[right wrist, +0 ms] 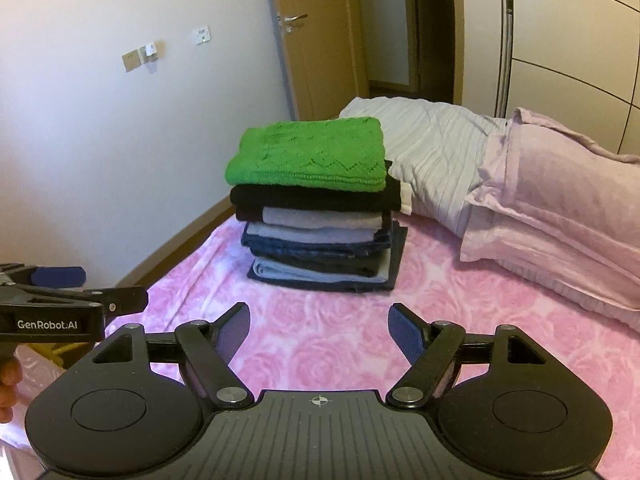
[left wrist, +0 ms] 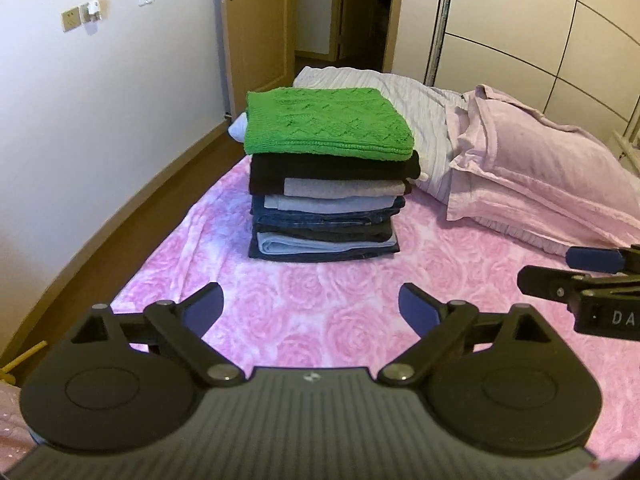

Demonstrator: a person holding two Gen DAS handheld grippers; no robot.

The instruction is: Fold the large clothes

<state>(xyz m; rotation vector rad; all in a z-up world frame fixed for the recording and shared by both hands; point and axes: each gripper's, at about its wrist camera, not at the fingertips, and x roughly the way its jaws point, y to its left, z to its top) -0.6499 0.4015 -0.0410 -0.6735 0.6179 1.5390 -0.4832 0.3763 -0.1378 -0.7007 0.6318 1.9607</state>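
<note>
A neat stack of folded clothes (left wrist: 326, 208) (right wrist: 320, 236) stands on the pink rose-patterned bed (left wrist: 320, 300) (right wrist: 320, 320). A green knitted sweater (left wrist: 326, 122) (right wrist: 310, 154) lies on top, over black, grey and denim layers. My left gripper (left wrist: 312, 306) hovers open over the bedspread, short of the stack, with nothing between its fingers. My right gripper (right wrist: 320, 326) is likewise open and empty, just in front of the stack. Each gripper shows at the edge of the other's view: the right gripper (left wrist: 552, 276) and the left gripper (right wrist: 108, 288).
A pink pillow (left wrist: 540, 176) (right wrist: 560, 216) and a white pleated pillow (left wrist: 416, 108) (right wrist: 436, 148) lie right of the stack. A white wall and a wooden door (left wrist: 256, 20) (right wrist: 312, 40) stand on the left, wardrobe panels (left wrist: 540, 20) at the right. A hand (right wrist: 8, 384) shows at far left.
</note>
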